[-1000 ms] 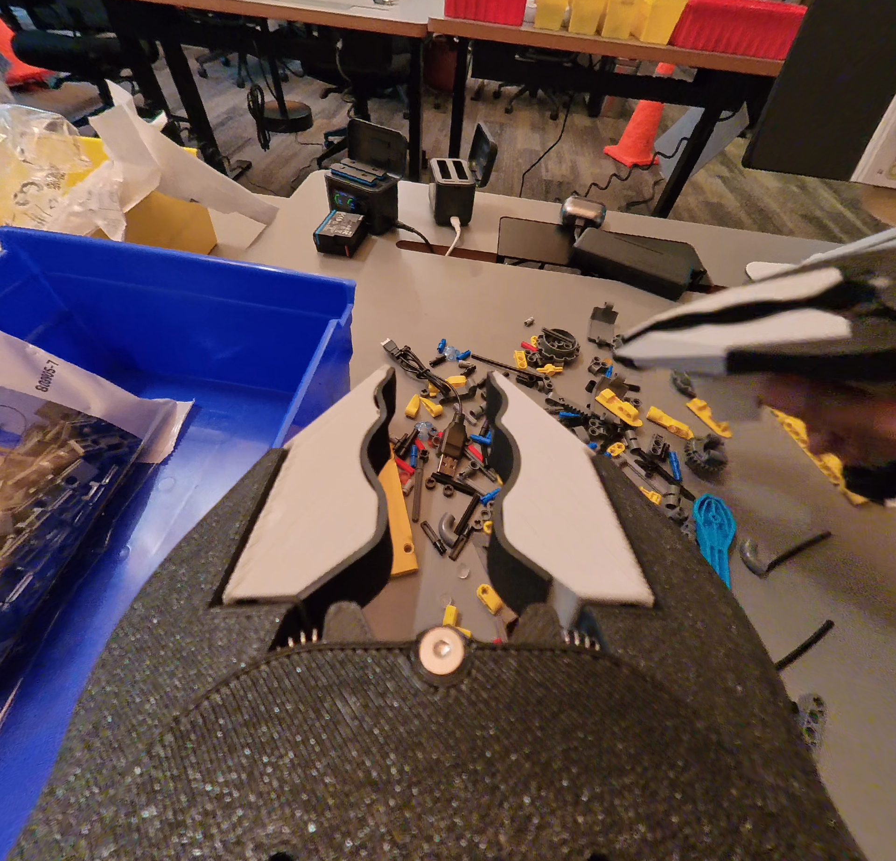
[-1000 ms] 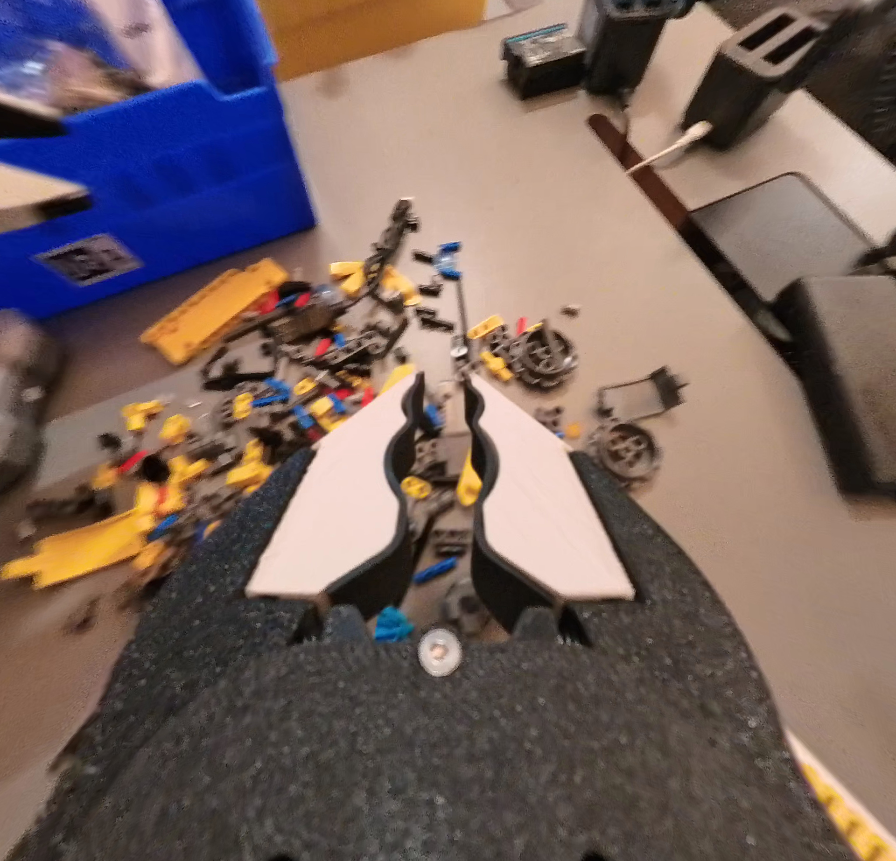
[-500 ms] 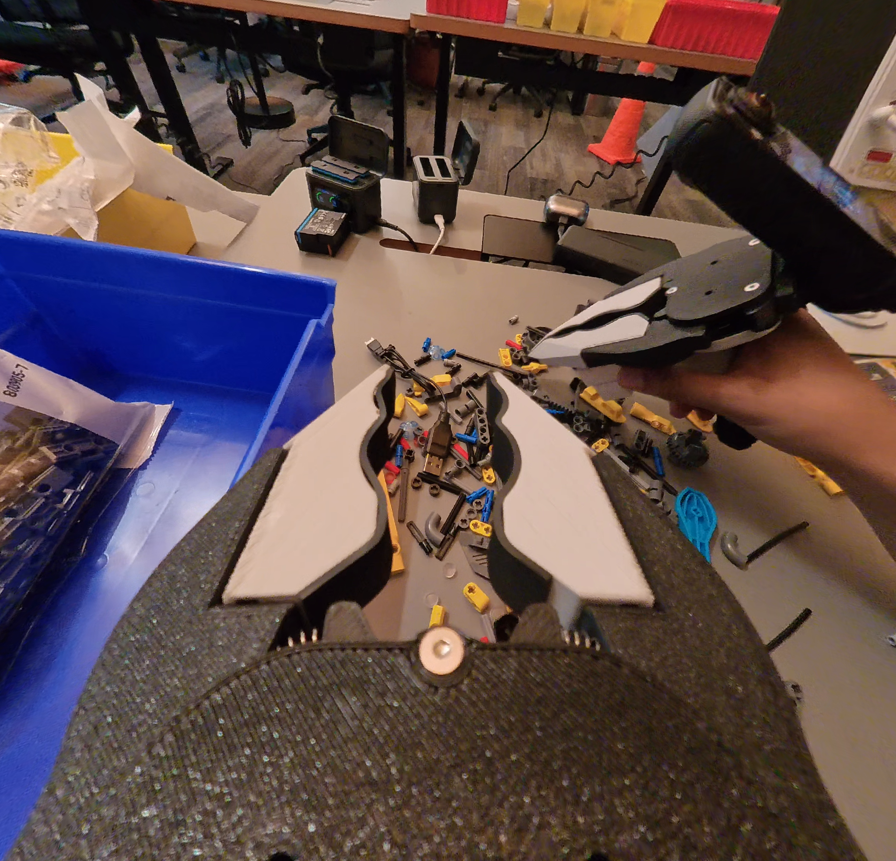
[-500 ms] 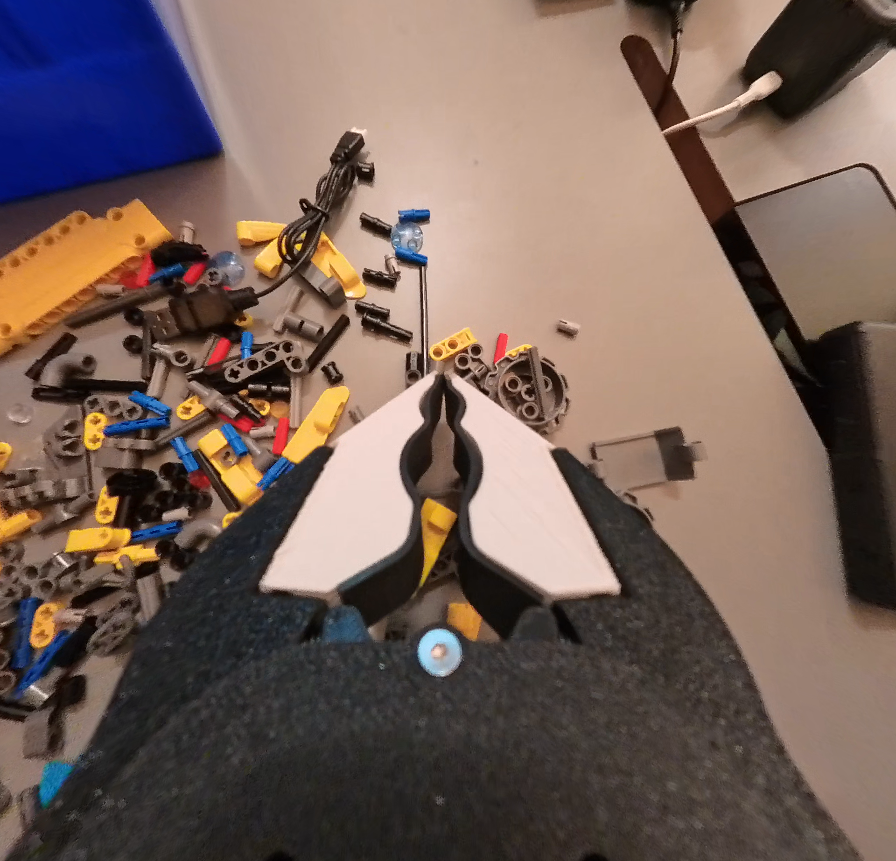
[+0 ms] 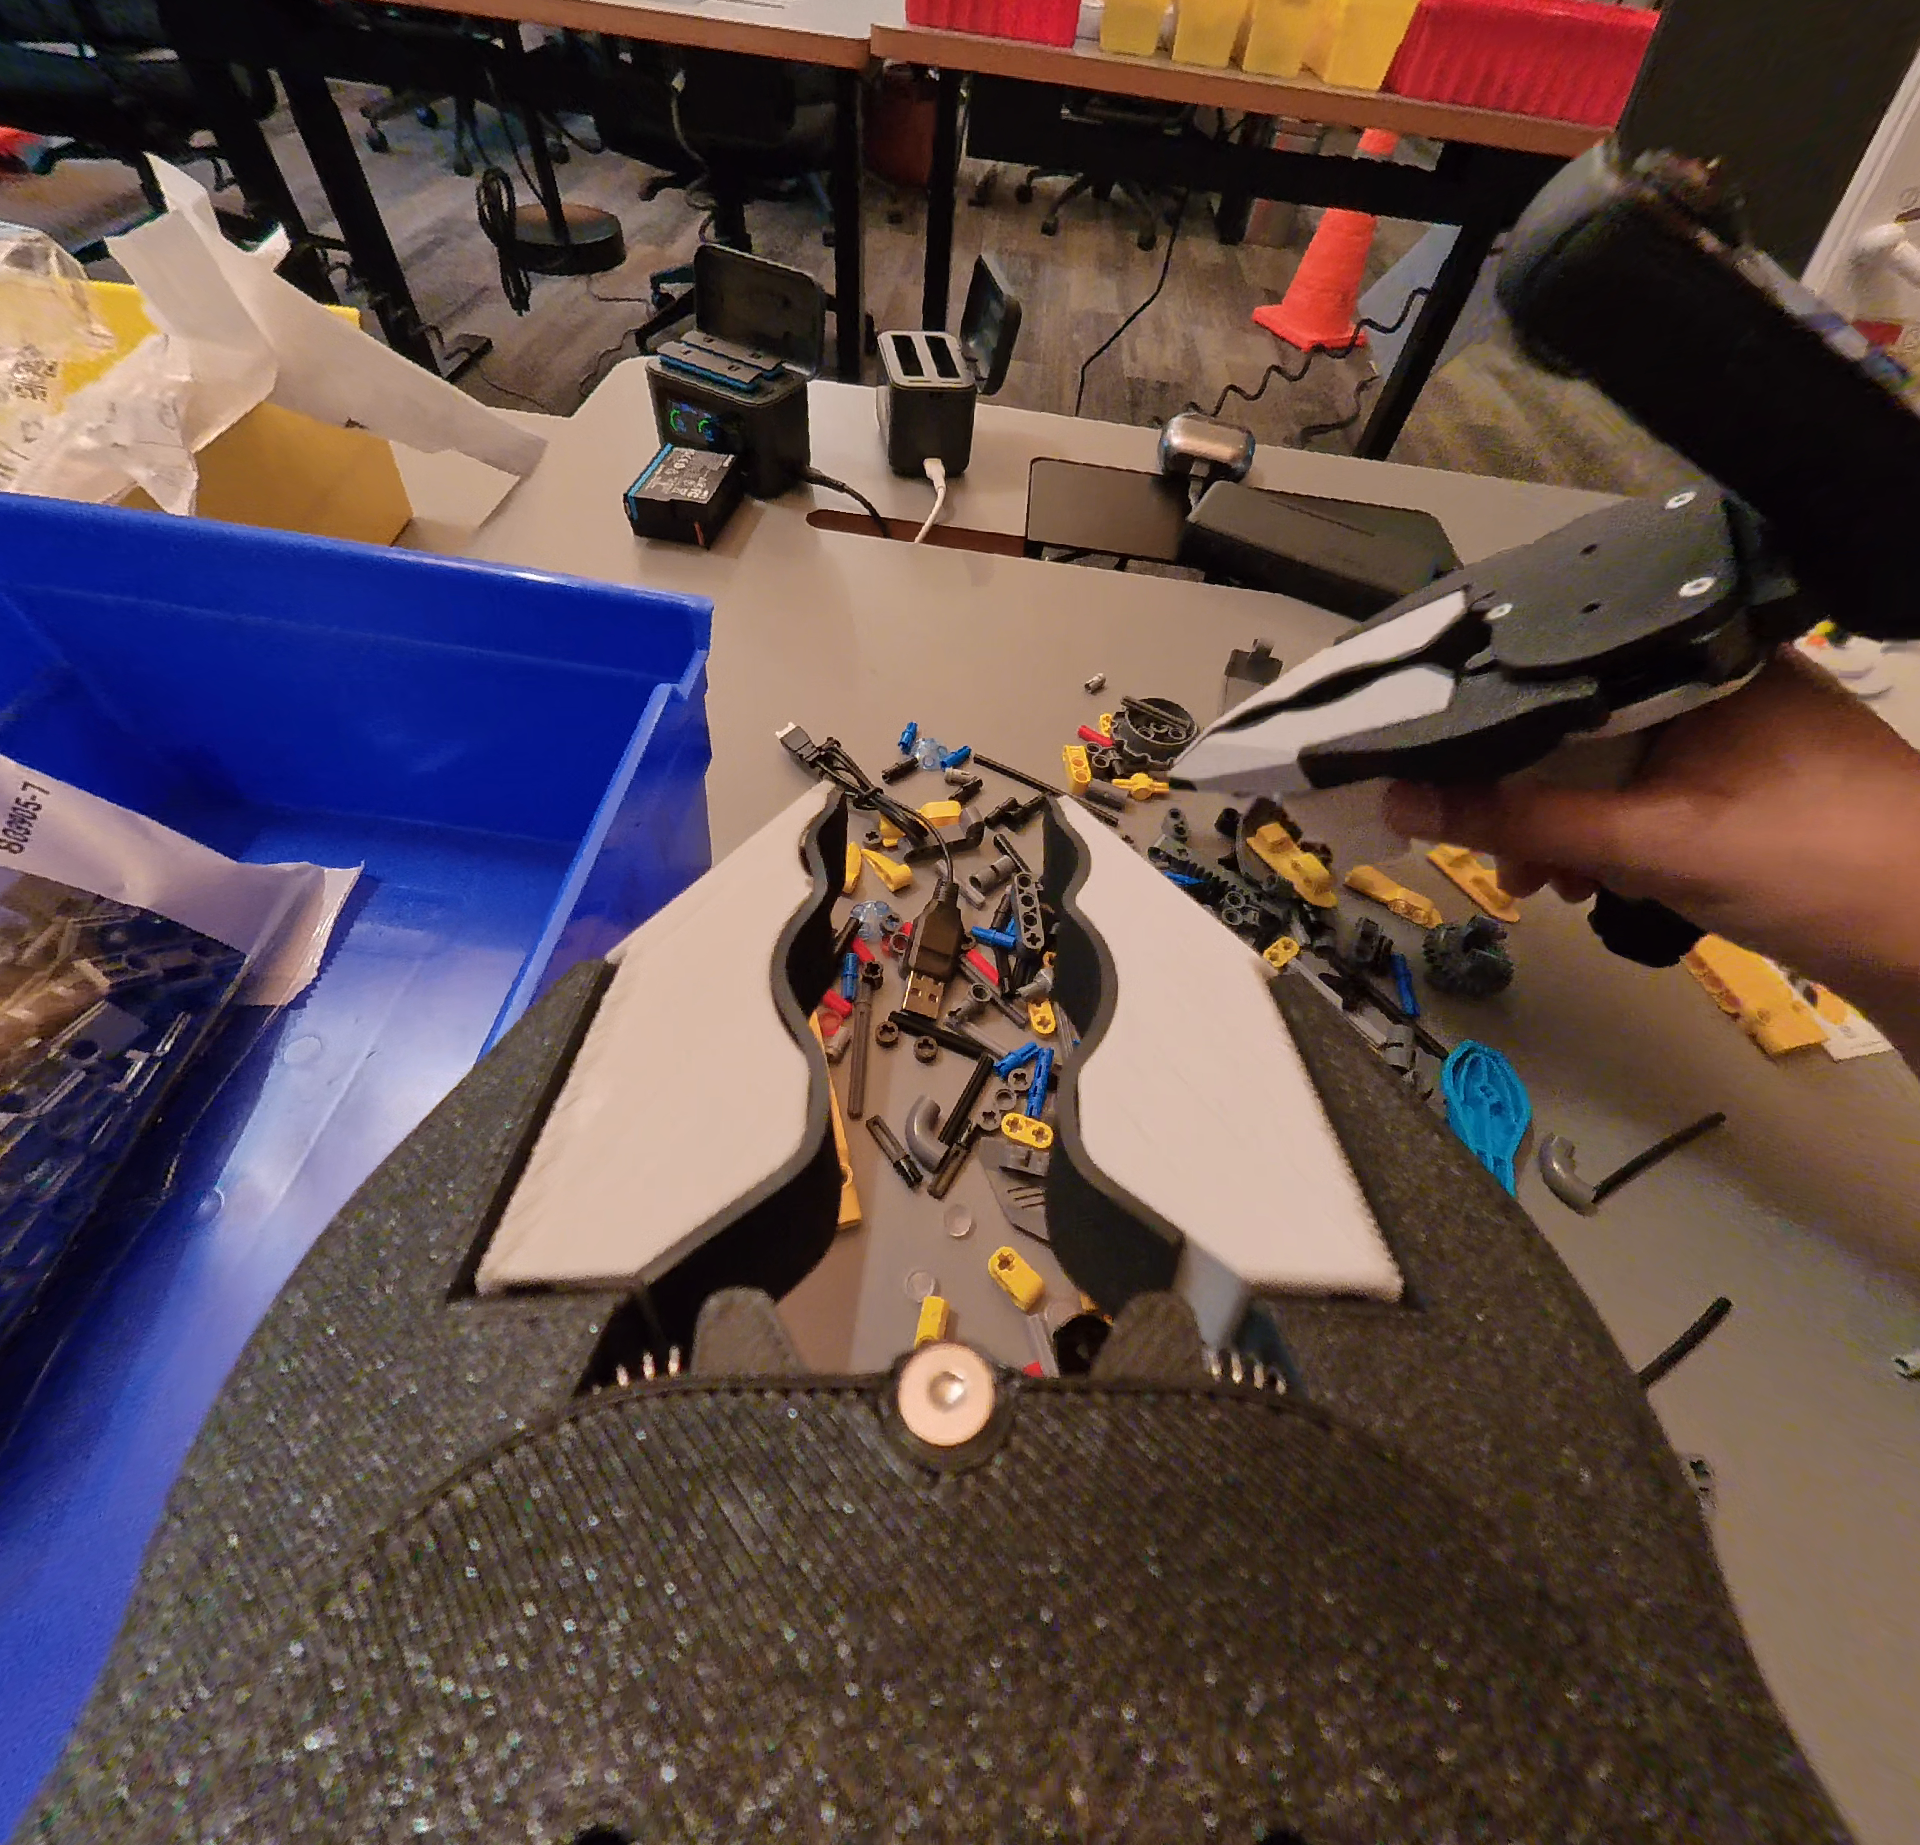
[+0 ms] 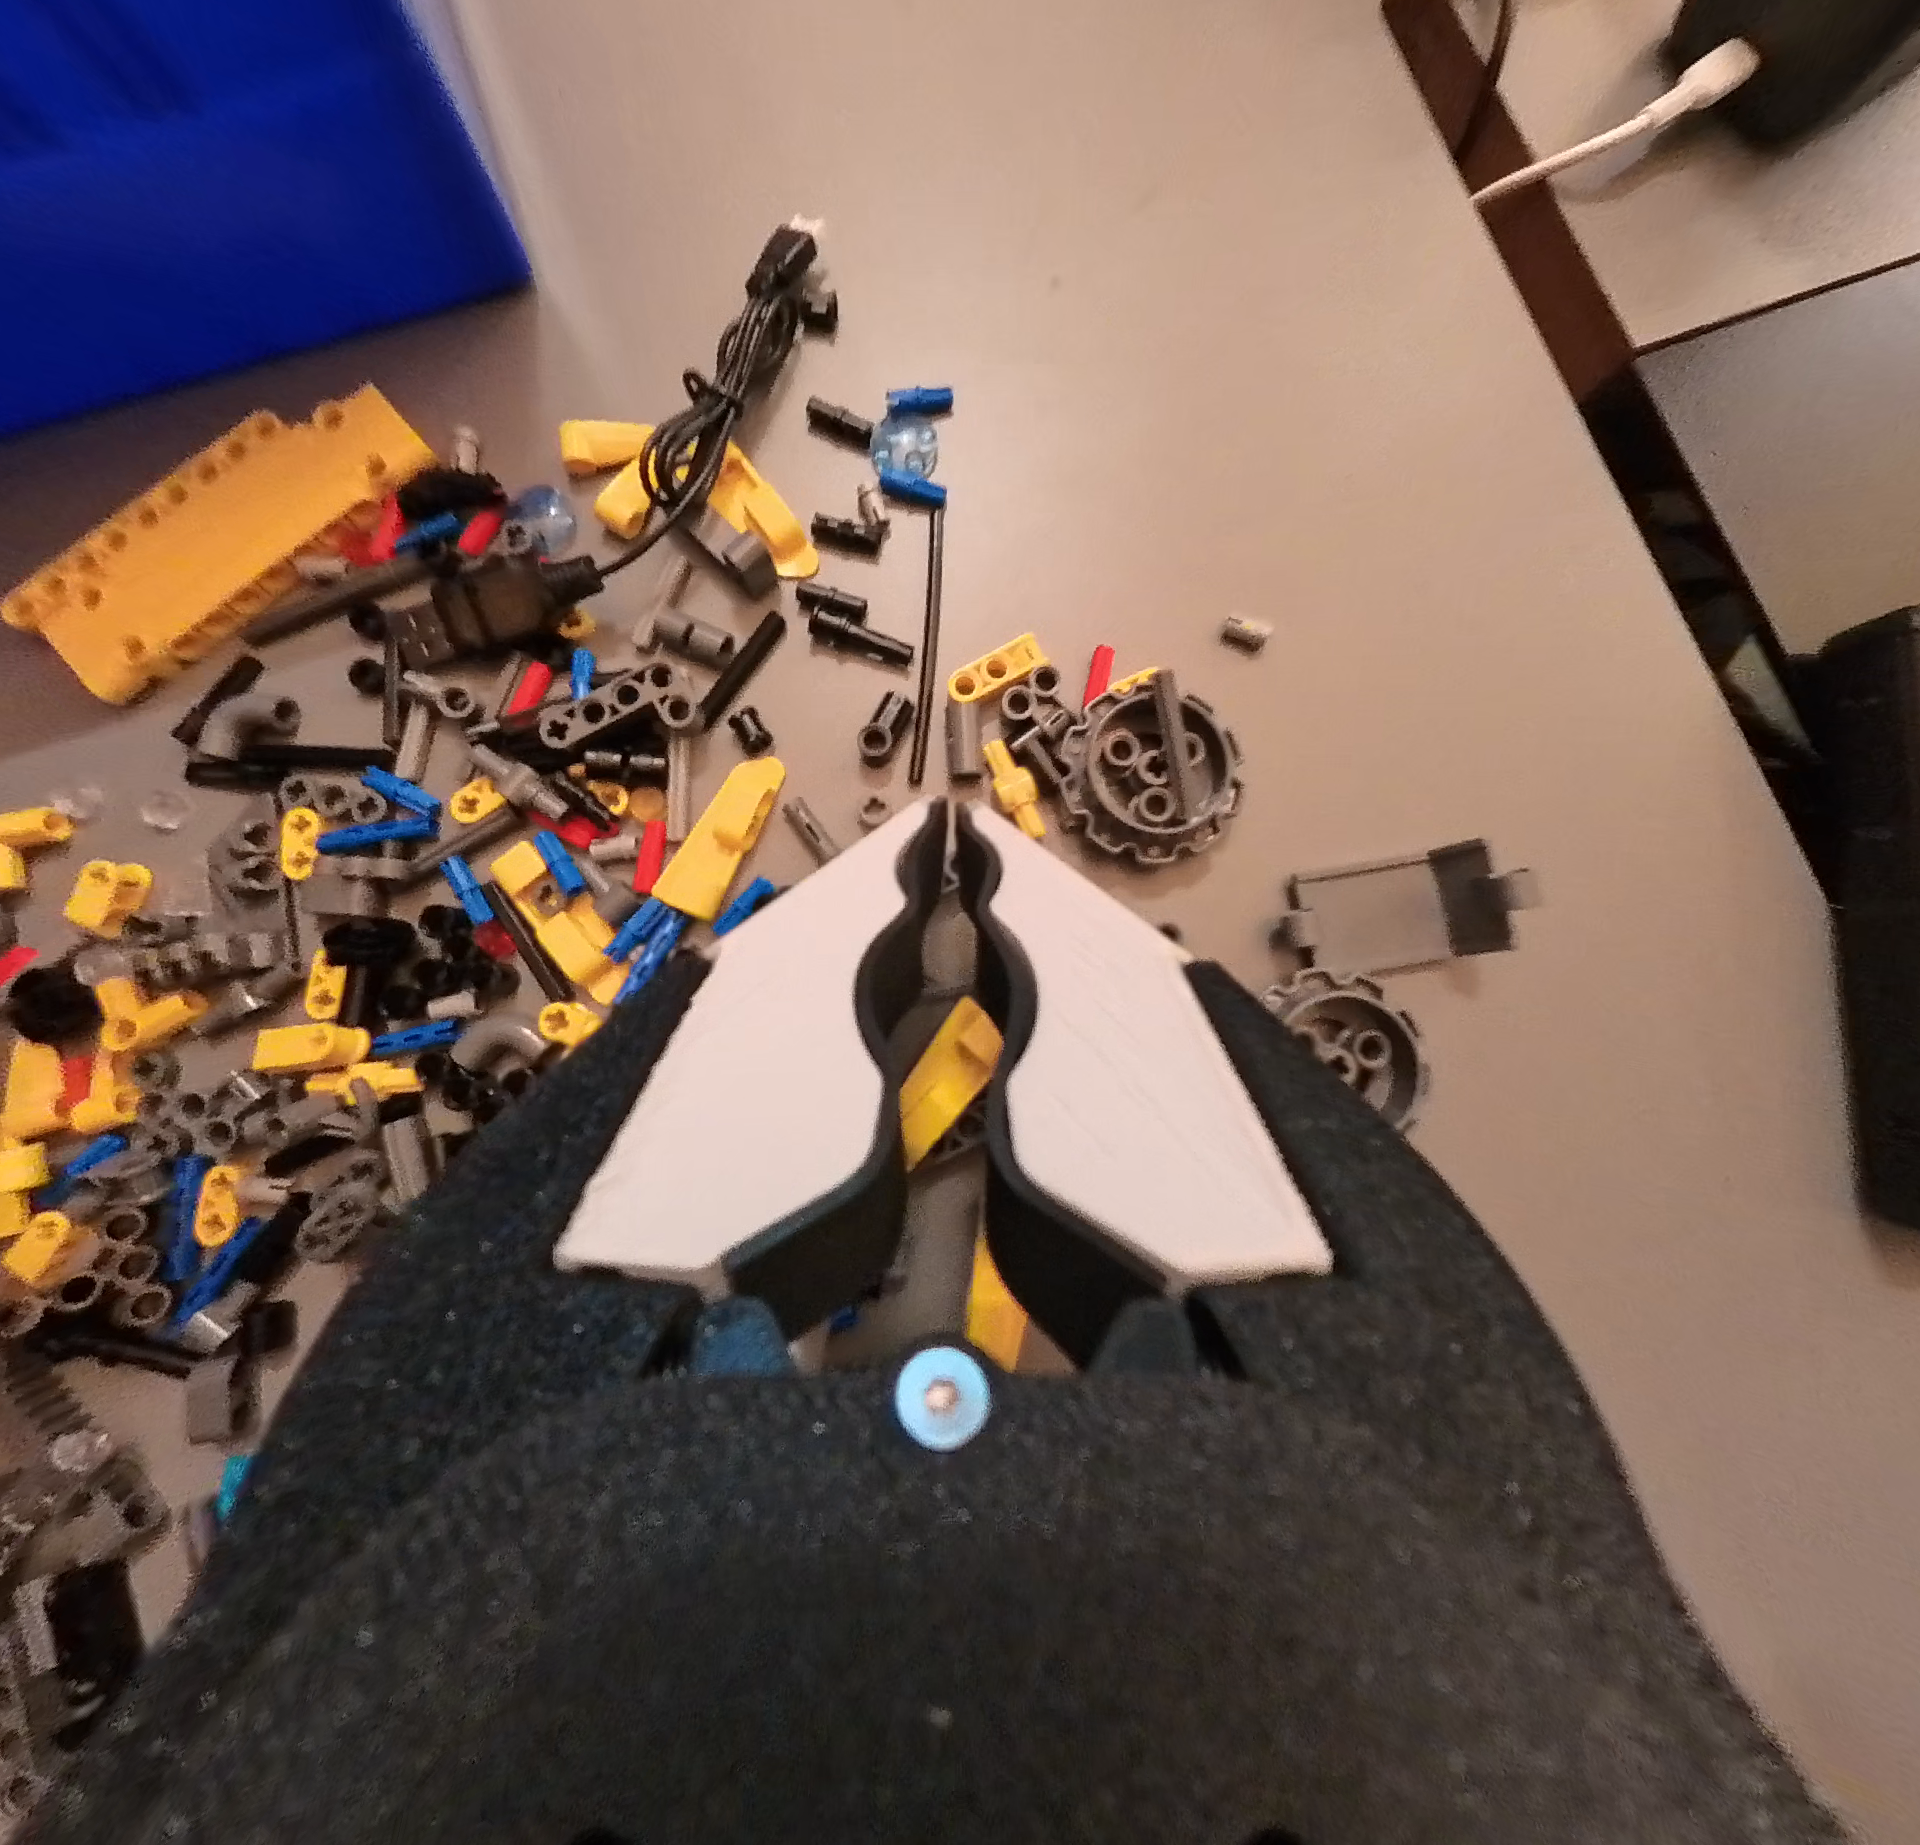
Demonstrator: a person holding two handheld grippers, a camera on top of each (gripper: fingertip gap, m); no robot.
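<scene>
Left wrist view: the left gripper hangs with jaws wide over a scatter of small plastic building pieces and a black USB cable on the grey table. A blue bin, cut off at the left edge, holds a bagged set. At right, a hand holds the right gripper.

Right wrist view: the right gripper has its tips closed together; whether they pinch anything is hard to tell. A dark grey toothed ring lies just beside them.

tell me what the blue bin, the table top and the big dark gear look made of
Blue bin: moulded plastic by the look, glossy, with soft highlights on its walls and a rounded rim.
Table top: smooth matt grey, probably laminate; no grain shows, so the core cannot be told.
Big dark gear: hard dark grey plastic, dull sheen, with crisp moulded teeth and round holes.
</scene>
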